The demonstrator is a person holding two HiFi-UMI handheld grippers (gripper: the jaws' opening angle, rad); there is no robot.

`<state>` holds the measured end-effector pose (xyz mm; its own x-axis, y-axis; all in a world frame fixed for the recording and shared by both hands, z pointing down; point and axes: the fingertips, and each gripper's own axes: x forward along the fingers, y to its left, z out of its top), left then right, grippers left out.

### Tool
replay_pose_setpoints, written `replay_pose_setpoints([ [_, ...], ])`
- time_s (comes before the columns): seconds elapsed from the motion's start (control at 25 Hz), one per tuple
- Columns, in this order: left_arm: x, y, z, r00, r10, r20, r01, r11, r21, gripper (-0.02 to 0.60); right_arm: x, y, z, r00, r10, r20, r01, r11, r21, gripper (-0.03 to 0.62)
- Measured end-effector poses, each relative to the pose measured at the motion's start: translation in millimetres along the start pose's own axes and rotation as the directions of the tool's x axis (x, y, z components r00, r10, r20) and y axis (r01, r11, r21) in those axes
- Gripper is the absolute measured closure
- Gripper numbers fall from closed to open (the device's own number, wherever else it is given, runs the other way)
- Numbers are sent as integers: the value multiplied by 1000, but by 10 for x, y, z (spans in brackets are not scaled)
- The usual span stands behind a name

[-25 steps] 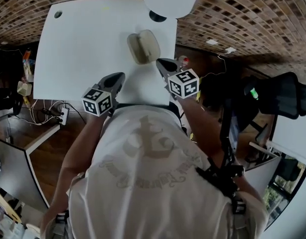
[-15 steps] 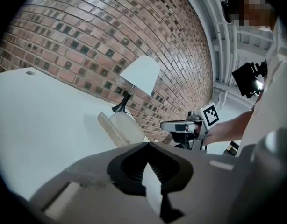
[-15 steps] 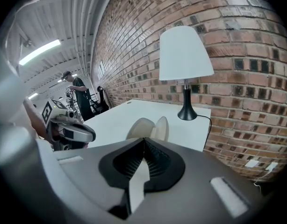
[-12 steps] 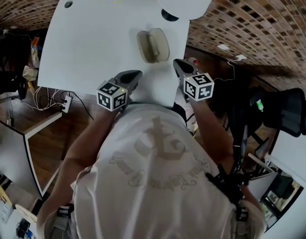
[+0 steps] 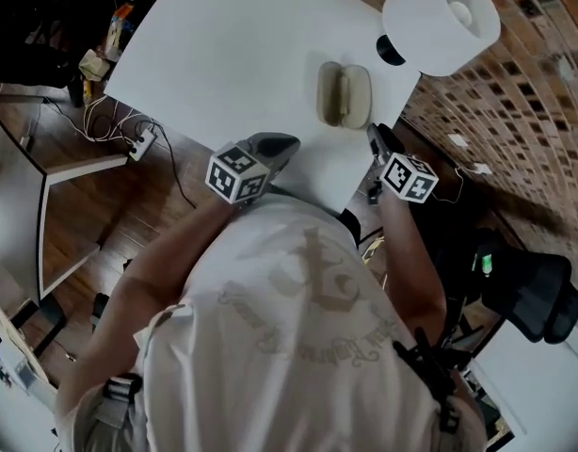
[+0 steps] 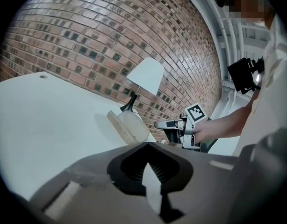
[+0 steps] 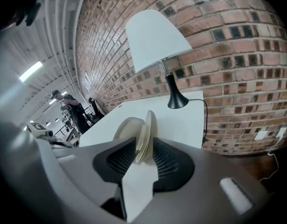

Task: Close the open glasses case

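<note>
White table (image 5: 223, 55). Right gripper (image 5: 373, 134) jaws opening, empty, glasses case (image 5: 344, 94) just ahead; left gripper (image 6: 146, 144) closed, empty. Off-centre push may skid case away.

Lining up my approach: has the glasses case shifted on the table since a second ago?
No. The glasses case lies open where it was, beside the lamp base near the table's right edge.

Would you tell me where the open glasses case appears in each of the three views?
Head view: glasses case upper middle, just left of the lamp.
Left gripper view: glasses case at centre, below the lamp's base.
Right gripper view: glasses case lower centre, seen edge-on.
Shared landmark: the white-shaded lamp, beside the case in all three.
</note>
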<state>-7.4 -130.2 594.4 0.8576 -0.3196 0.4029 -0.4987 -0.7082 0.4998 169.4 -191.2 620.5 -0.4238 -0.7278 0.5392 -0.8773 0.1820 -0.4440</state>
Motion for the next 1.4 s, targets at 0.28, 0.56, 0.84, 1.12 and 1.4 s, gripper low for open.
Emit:
replay_pose_setpoints([
  [0.28,-359,130,-56,995,96,7,-96,995,-15,580,369,-139,-169,1000,25,-8,-22,972,233,396],
  [0.56,-475,165,-120,992,124,4,-124,992,-14,580,498,-163,-111,999,42,7,-43,963,266,487],
  [0.84,-444,212,-70,995,98,16,-98,995,-12,578,355,-140,112,999,-36,-30,35,999,-40,493],
  [1.12,-342,171,-48,999,49,7,-50,999,6,580,259,177,-4,985,-136,-111,50,823,-566,484],
  [1.4,-270,147,-17,1000,20,5,-21,999,26,580,263,500,-177,978,-164,-130,0,621,-784,465],
])
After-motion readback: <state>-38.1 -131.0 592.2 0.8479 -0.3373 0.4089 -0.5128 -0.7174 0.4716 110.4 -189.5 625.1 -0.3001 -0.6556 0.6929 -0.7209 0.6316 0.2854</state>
